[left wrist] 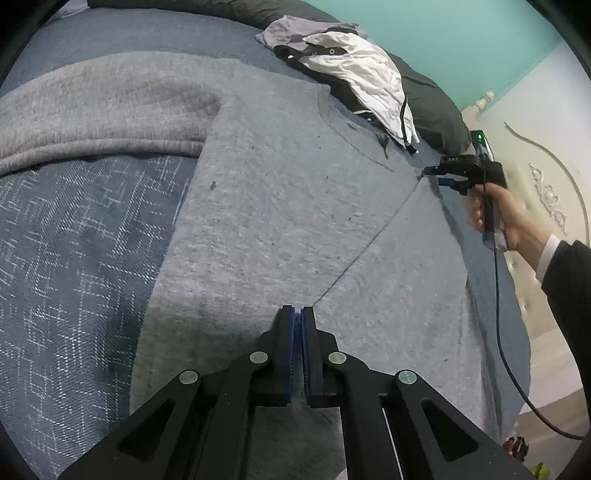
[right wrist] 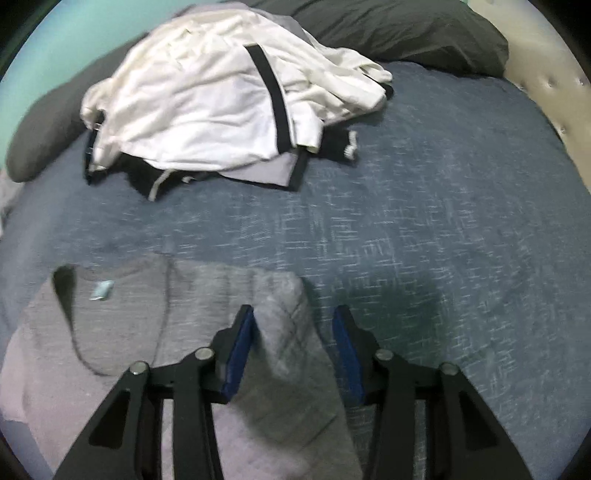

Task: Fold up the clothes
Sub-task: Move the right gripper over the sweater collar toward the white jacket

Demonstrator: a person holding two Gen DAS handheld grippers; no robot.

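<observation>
Left gripper [left wrist: 297, 314]: clenched, blue pads nearly meeting; whether cloth is pinched between them I cannot tell. It points down at the near part of the sweater, where a diagonal fold edge ends at its tips.
Right gripper [right wrist: 293, 321]: released, jaws apart, not pressing on anything. A fold of grey cloth lies between them, touching the left pad [right wrist: 240, 343]; the right pad stands clear of it. In the left view this gripper [left wrist: 439, 175] sits at the sweater's far right corner, held by a hand [left wrist: 506, 218] in a dark sleeve with a white cuff.
Sweater [left wrist: 280, 206]: light grey, spread flat on the bed, round neckline towards the pillows, right side folded over along a straight diagonal crease. One sleeve [left wrist: 103, 110] stretches out left, a little rumpled. A small pale tag [right wrist: 101, 290] shows inside the collar.
Bed cover [right wrist: 443, 240]: blue with a white crosshatch weave, beneath the sweater.
Clothes pile [right wrist: 229, 92]: white, black and grey garments heaped beyond the neckline, near it, against dark pillows [right wrist: 406, 26].
</observation>
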